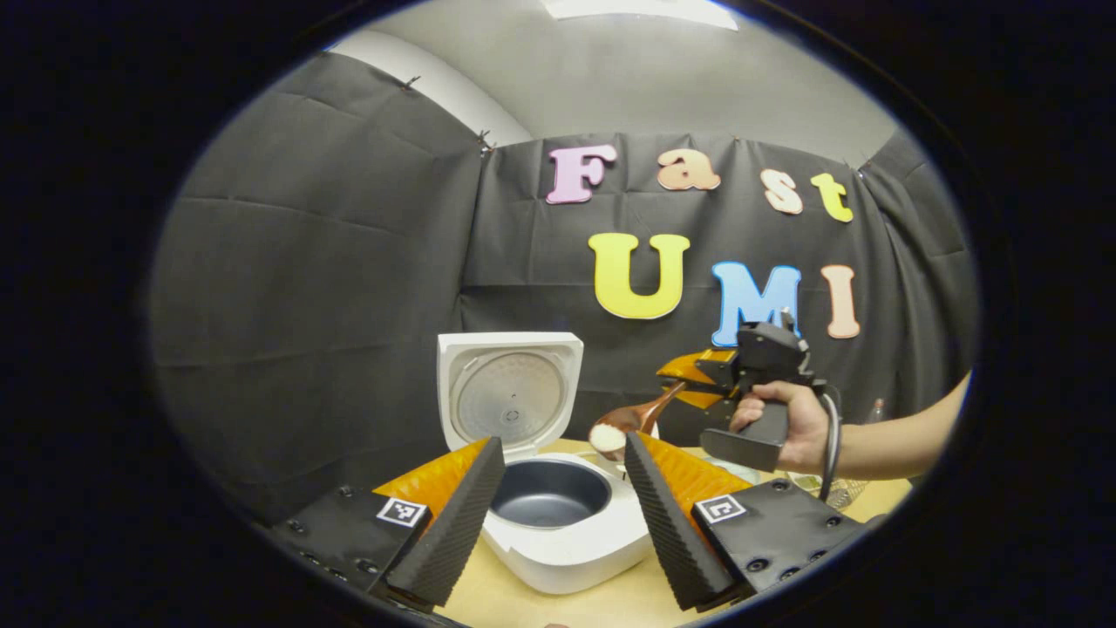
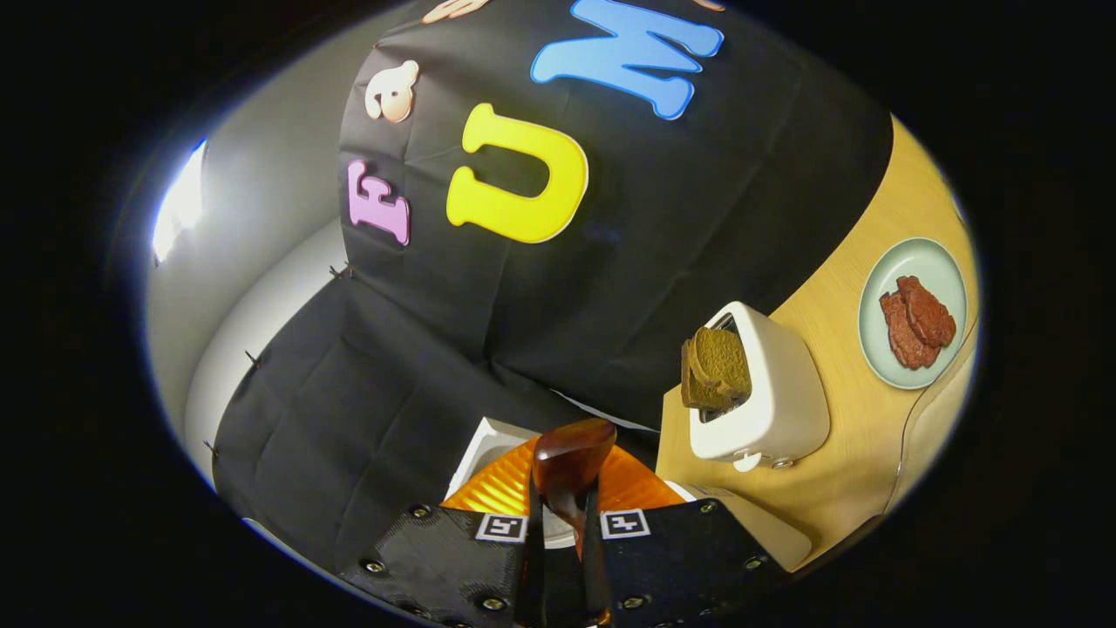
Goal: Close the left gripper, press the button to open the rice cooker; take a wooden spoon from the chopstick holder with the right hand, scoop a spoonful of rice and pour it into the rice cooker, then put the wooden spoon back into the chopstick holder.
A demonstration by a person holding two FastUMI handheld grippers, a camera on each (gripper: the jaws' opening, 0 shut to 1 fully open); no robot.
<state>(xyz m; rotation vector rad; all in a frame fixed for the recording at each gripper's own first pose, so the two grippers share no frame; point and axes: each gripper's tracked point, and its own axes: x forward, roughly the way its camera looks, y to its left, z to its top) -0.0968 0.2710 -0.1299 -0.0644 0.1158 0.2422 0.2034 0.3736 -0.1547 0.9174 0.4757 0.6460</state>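
Closest to the lens in the left gripper view, the left gripper (image 1: 558, 497) has its two fingers spread well apart, holding nothing, and between them sits the white rice cooker (image 1: 558, 515) on the wooden bench (image 1: 540, 602). Its lid (image 1: 510, 392) stands upright at the back and the dark inner pot (image 1: 549, 493) is bare. Farther off, a hand (image 1: 789, 427) holds the right gripper (image 1: 689, 384), whose fingers are clamped on the handle of a wooden spoon (image 1: 632, 419); the bowl carries white rice (image 1: 606, 436) and hangs just above the cooker's right rim. In the right gripper view the spoon's handle runs between that gripper's closed fingers, with a white toaster (image 2: 767, 392) holding brown bread (image 2: 715, 366) and a pale plate (image 2: 881, 349) of reddish slices on the bench.
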